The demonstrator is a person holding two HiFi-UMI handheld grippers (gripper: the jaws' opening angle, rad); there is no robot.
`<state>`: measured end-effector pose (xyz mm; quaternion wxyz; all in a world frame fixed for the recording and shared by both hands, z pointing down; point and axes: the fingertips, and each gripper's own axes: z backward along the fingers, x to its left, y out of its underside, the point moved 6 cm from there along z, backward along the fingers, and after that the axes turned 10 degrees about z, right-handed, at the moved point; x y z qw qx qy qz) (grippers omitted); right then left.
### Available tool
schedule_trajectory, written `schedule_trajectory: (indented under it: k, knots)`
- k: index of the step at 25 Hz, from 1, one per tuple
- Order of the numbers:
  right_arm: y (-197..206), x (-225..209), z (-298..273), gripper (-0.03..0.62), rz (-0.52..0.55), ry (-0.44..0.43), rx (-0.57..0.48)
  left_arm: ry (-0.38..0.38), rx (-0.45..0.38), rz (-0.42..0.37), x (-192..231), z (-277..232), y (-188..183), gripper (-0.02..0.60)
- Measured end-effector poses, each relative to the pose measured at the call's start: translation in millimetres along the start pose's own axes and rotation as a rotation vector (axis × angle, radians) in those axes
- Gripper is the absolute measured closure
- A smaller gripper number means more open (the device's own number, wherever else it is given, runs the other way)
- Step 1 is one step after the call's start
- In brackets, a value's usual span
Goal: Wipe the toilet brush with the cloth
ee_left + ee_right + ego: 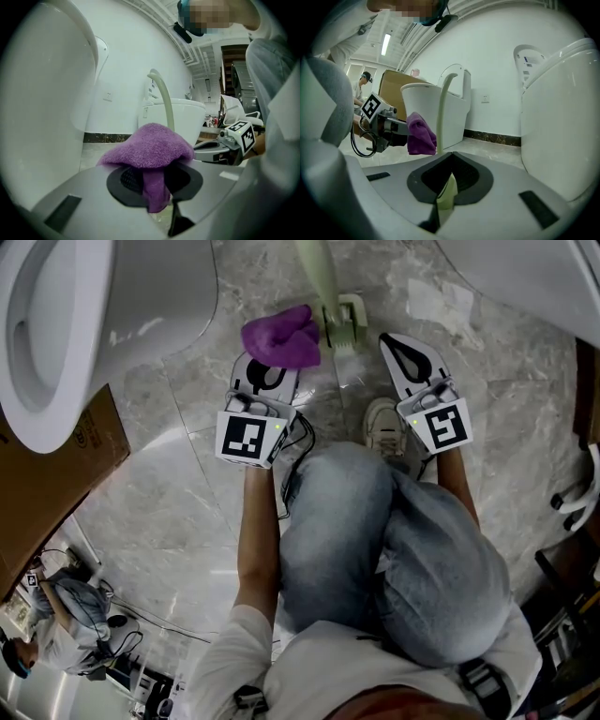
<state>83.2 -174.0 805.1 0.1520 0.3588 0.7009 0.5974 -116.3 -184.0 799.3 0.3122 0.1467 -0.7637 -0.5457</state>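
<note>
The purple cloth (281, 337) bunches at the tips of my left gripper (268, 366), and a fold of the cloth (154, 187) hangs pinched between the shut jaws of my left gripper (161, 206). The toilet brush (339, 322) is pale green, with a curved handle (317, 273) rising toward the camera and its head low on the floor just right of the cloth. My right gripper (394, 341) sits beside the brush head. In the right gripper view, the jaws of my right gripper (449, 185) are shut on a pale green part of the brush (447, 197), and the handle (441, 112) arcs up ahead.
A white toilet bowl (66, 324) stands at the left over a cardboard sheet (56, 474), and another white fixture (525, 268) at the top right. The holder's jeans knees (375, 540) and a shoe (382, 423) are right behind the grippers. A second person (56, 634) crouches at the lower left.
</note>
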Motion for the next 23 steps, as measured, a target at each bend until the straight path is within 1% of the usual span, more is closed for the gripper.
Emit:
schedule_trajectory:
  k: [6, 11, 23]
  knots:
    - [1.7, -1.0, 1.6, 0.599, -0.007, 0.003, 0.006, -0.019, 0.004, -0.009, 1.8, -1.2, -0.8, 0.497]
    - [-0.3, -3.4, 3.8, 0.599, -0.006, 0.011, -0.008, -0.027, -0.022, -0.002, 1.3, -3.4, -3.3, 0.497]
    - [-6.5, -7.2, 5.1, 0.599, 0.001, 0.018, -0.021, -0.030, -0.008, -0.017, -0.4, -4.2, -3.7, 0.499]
